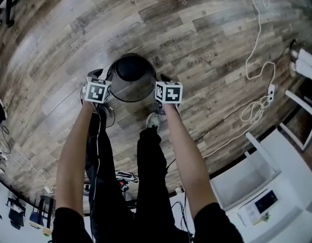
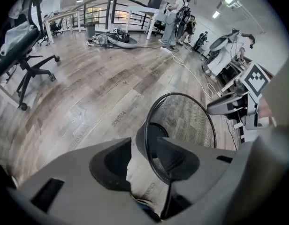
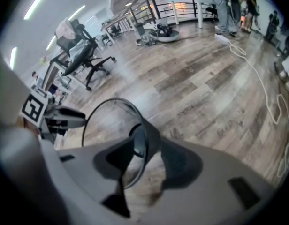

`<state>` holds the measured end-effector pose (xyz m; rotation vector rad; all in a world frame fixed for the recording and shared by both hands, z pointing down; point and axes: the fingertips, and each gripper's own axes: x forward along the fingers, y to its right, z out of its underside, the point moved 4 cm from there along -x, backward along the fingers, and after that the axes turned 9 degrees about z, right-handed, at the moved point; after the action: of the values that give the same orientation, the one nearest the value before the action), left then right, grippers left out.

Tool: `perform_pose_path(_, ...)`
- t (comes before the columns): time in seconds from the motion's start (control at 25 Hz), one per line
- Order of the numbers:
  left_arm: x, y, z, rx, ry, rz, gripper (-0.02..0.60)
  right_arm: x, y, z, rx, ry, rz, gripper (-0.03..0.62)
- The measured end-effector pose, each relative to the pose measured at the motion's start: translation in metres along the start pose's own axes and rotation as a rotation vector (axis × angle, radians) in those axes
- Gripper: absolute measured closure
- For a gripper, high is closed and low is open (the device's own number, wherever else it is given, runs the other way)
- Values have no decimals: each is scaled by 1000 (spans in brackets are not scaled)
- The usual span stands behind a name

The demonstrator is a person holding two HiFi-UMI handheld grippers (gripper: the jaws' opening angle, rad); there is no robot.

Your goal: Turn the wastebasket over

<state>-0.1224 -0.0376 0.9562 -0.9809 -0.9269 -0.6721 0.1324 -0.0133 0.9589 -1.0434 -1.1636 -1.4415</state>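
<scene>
The black wire-mesh wastebasket stands on the wood floor with its mouth up, just ahead of the person's feet. My left gripper straddles the left side of its rim and my right gripper the right side. In the left gripper view the rim wire of the wastebasket runs between the wide-apart jaws of the left gripper, with a gap on its left. In the right gripper view the wastebasket has its rim between the parted jaws of the right gripper. Neither gripper presses on the rim.
A white cable loops across the floor to a power strip at the right. White furniture fills the lower right. A shoe stands close behind the basket. An office chair and standing people are farther off.
</scene>
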Motion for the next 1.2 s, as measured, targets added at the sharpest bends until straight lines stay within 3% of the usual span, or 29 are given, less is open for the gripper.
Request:
perform_pose_path(0.2, -40, 11, 3, -200, 30, -21, 387, -39, 0, 0, 23, 26, 16, 404)
perform_pose_path(0.36, -104, 46, 2, -267, 116, -31, 545, -100, -12, 6, 66, 50, -3, 433)
perform_pose_path(0.4, -121, 56, 1, -271, 136, -31, 548, -118, -16, 7, 70, 62, -4, 449)
perform_pose_path(0.48, -157, 78, -1, -260, 167, -34, 549, -154, -24, 7, 69, 92, -1, 513)
perform_pose_path(0.6, -212, 119, -12, -222, 228, -60, 551, -207, -31, 7, 60, 113, -3, 553)
perform_pose_path(0.84, -312, 212, -32, -151, 397, -85, 551, -290, -51, 2, 16, 180, -72, 562)
perform_pose_path(1.04, -381, 286, -39, -72, 531, -169, 551, -369, -58, 2, -42, 240, -102, 563)
perform_pose_path(1.2, -434, 321, -34, -56, 623, -223, 551, -426, -64, 11, -79, 305, -125, 563)
